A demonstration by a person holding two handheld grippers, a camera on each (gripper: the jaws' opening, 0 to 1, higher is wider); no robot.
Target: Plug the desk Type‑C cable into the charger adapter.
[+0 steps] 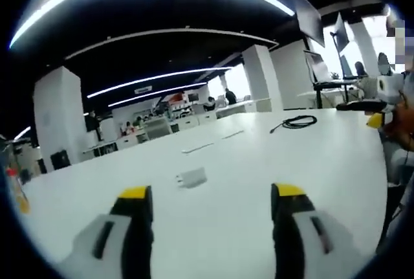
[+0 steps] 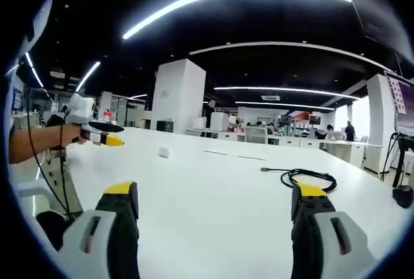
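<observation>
We're right at the start here, nothing joined yet. In the left gripper view our left gripper [image 1: 212,208] hangs over the white bench [image 1: 259,156] with its jaws spread wide and nothing between them. Just ahead of it lies the charger adapter [image 1: 192,177], a small white block flat on the bench, apart from the jaws. The Type-C cable [image 1: 296,122] sits coiled well beyond it, near the far edge. Switching to the right gripper view, our right gripper [image 2: 213,211] is also wide and empty, and the cable [image 2: 309,178] lies close ahead of its right-hand jaw, plug end trailing toward the middle of the bench. The adapter [image 2: 164,152] shows far across. We judge everything is left: pick up the adapter, pick up the plug, bring them together.
</observation>
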